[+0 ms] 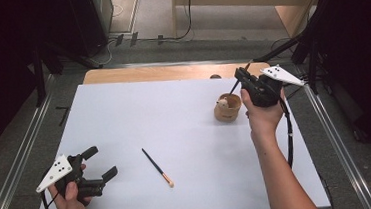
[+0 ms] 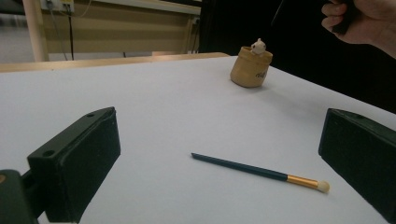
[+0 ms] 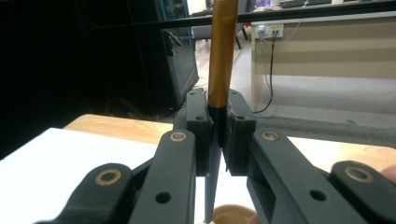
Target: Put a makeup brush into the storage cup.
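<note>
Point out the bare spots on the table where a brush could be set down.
Free: the whole stretch of white table left of the wooden cup and beyond the lying brush. Crowded: around the cup, where the right gripper holds a brush.

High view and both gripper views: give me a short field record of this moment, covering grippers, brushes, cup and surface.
surface: white table
cup: tan cup, upright, far right of the table, a small figure at its rim
held brush: brush with gold ferrule, clamped upright in the right gripper
right gripper position: above and just right of the cup
loose brush: second brush lying flat mid-table, tip toward the near edge
left gripper: left gripper open, empty, at the near left, jaws facing the loose brush
</note>
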The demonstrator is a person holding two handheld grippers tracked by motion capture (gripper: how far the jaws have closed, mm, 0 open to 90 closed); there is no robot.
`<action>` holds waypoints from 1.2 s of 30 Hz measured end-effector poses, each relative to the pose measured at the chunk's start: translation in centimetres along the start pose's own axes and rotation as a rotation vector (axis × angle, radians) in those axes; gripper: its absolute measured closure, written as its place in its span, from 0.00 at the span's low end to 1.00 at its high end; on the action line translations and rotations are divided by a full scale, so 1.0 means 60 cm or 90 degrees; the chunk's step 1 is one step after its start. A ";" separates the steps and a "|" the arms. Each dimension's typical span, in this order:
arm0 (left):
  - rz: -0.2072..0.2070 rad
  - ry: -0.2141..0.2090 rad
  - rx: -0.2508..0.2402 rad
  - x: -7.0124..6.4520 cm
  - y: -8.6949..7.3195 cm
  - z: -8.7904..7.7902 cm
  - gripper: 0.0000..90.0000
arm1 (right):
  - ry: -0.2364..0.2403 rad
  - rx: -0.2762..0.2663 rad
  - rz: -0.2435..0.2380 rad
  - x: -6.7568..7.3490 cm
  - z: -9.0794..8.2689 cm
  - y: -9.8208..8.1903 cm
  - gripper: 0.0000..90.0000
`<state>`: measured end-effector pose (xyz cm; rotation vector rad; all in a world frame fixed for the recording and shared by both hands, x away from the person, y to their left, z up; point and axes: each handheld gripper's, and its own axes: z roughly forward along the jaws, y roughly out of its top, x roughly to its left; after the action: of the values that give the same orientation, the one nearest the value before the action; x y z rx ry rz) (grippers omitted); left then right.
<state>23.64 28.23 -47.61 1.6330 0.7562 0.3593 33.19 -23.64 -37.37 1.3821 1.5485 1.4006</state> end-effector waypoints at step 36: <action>0.001 -0.008 0.021 -0.003 -0.005 0.013 0.00 | -0.040 0.098 -0.016 -0.042 0.069 -0.103 0.94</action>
<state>23.89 27.55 -48.03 1.6654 0.7548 0.3396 35.93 -24.08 -44.74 1.4768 1.6557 1.2326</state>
